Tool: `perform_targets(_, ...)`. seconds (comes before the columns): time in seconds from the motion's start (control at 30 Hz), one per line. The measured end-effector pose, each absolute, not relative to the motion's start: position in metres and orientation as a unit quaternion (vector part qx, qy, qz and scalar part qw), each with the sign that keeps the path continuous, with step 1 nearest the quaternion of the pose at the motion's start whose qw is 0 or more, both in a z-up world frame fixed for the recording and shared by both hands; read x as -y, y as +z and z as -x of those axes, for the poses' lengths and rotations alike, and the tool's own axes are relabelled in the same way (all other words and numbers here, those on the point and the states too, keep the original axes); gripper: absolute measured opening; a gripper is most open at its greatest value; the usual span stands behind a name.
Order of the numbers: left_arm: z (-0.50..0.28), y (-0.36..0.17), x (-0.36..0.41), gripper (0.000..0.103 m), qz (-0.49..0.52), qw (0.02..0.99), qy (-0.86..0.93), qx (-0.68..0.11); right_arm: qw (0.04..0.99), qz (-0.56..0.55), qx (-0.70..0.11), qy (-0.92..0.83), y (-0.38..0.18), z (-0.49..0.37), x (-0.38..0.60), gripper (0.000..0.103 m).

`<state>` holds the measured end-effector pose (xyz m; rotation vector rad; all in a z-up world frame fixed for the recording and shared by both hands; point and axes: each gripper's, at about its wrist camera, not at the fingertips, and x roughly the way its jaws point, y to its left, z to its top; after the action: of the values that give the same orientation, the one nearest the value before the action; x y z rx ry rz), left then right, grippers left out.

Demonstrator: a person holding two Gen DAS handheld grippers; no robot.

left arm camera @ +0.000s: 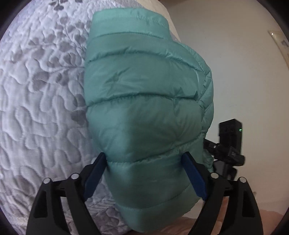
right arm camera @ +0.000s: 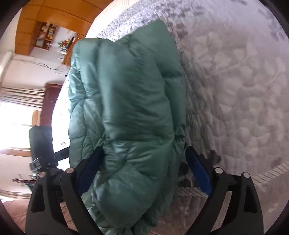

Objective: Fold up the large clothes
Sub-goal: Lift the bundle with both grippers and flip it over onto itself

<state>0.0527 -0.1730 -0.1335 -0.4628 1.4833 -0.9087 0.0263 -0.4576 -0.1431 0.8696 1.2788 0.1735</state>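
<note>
A puffy teal quilted jacket (left arm camera: pixel 144 108) is bunched up in a thick folded bundle over the bed, whose white bedspread (left arm camera: pixel 39 101) has a stitched grey leaf pattern. The left gripper (left arm camera: pixel 144 159) has its blue-padded fingers (left arm camera: pixel 194 178) spread wide, with the lower end of the bundle filling the gap between them and the padding pressing into the fabric on both sides. From the right wrist view, the right gripper (right arm camera: pixel 144 153) is likewise wide apart around the jacket (right arm camera: pixel 130 112); the left pad sinks into the fabric, while the right pad sits just beside its edge, and I cannot tell whether it touches. The bedspread (right arm camera: pixel 234 86) lies behind the jacket. Across the room stand a wooden cabinet (right arm camera: pixel 47 16) and a dark chair (right arm camera: pixel 41 142).
</note>
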Motion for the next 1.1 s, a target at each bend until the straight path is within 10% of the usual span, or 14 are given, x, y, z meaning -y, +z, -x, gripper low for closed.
perform_targets(0.3,-0.064,-0.15,0.189,0.097,0.236,0.592,-0.436,-0.635,0.674,-0.483,-0.538,0.149,-0.185,-0.034,0.456,0.096)
perform_targets(0.6,-0.069,-0.116,0.174,0.057,0.256,0.617,-0.463,-0.583,0.694,-0.488,-0.49,0.202,-0.158,-0.04,0.449,0.049)
perform_targets(1.1,-0.206,-0.042,0.144,0.056,0.223,0.736,-0.431,-0.472,0.776,-0.36,-0.457,0.246,-0.087,-0.218,0.416,0.048)
